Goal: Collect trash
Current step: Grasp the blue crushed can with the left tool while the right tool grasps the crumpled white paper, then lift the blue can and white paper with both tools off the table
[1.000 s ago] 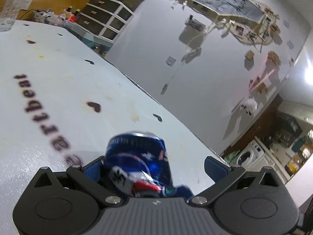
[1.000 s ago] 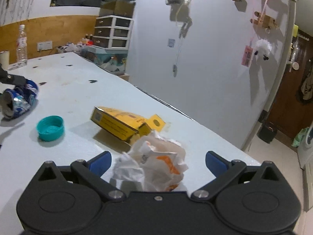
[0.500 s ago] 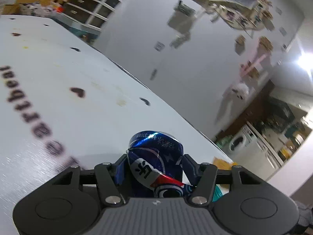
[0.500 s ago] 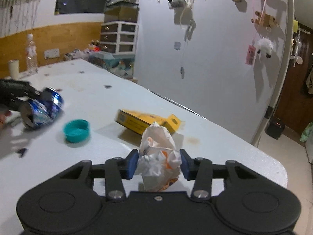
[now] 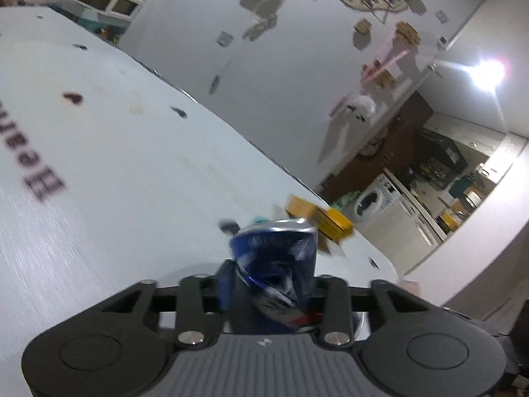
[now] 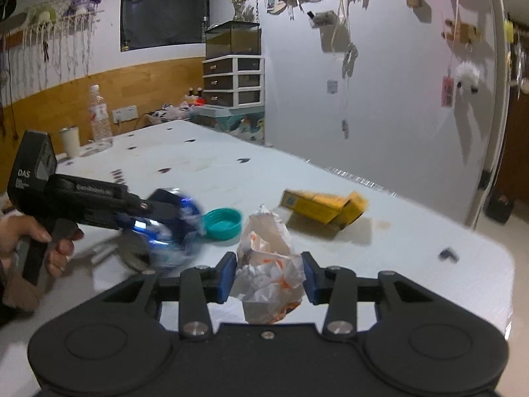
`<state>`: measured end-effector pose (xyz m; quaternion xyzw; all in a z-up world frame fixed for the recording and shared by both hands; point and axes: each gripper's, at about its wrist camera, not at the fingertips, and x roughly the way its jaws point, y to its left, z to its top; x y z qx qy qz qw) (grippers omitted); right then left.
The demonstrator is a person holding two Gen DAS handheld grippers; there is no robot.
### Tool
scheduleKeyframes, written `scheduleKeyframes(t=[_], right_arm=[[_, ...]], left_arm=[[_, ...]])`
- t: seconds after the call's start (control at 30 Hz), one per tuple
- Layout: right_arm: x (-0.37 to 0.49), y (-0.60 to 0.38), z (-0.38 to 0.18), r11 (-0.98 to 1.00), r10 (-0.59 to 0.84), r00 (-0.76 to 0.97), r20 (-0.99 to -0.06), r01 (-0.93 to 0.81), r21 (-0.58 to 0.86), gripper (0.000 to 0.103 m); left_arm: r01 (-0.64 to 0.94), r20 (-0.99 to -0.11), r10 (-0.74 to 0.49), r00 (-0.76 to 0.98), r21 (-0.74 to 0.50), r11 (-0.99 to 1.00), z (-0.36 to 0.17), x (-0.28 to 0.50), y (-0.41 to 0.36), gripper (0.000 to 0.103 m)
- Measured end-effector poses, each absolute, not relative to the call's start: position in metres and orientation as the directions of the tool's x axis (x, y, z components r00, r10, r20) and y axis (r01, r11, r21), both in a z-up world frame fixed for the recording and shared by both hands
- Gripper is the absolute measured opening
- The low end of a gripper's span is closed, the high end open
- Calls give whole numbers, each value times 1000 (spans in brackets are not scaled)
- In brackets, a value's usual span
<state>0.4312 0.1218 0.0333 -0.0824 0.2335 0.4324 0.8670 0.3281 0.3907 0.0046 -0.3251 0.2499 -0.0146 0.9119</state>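
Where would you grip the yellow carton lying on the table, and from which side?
Grip the yellow carton across its thin flat body, one finger on each long face, near the closed end away from the open flap. It lies flat on the table, so coming level from the camera's side probably suits best.

The crushed can (image 5: 274,258) is thin metal, dented, with a glossy blue printed skin and a bright bare rim. The wad (image 6: 269,264) is crumpled white paper, matt and creased, with orange print. The yellow box (image 6: 322,206) is matt cardboard. The teal cap (image 6: 222,223) is smooth plastic with a slight sheen. The table (image 5: 132,172) has a pale, finely brushed, low-gloss top, stained in spots. Both gripper bodies are matt black plastic; their pads (image 6: 228,276) are blue.
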Motion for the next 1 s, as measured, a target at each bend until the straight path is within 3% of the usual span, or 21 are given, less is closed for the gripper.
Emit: scheduleKeyframes(t=[0.23, 0.57, 0.87, 0.93, 1.0], right_arm=[[420, 113, 21, 621, 713, 481, -510, -771, 141, 43], [440, 83, 36, 729, 652, 600, -463, -663, 168, 42], [458, 92, 13, 737, 648, 559, -517, -633, 239, 42], [460, 93, 7, 720, 668, 535, -516, -641, 267, 41], [458, 94, 5, 692, 699, 510, -500, -658, 297, 41]], left_arm=[[-74, -434, -271, 859, -630, 773, 0, 323, 353, 34], [17, -407, -324, 854, -601, 799, 4, 317, 327, 31], [74, -392, -373, 841, -598, 798, 3, 317, 317, 31], [87, -384, -398, 833, -620, 780, 0, 319, 316, 34], [85, -397, -398, 827, -612, 786, -1, 321, 313, 44]])
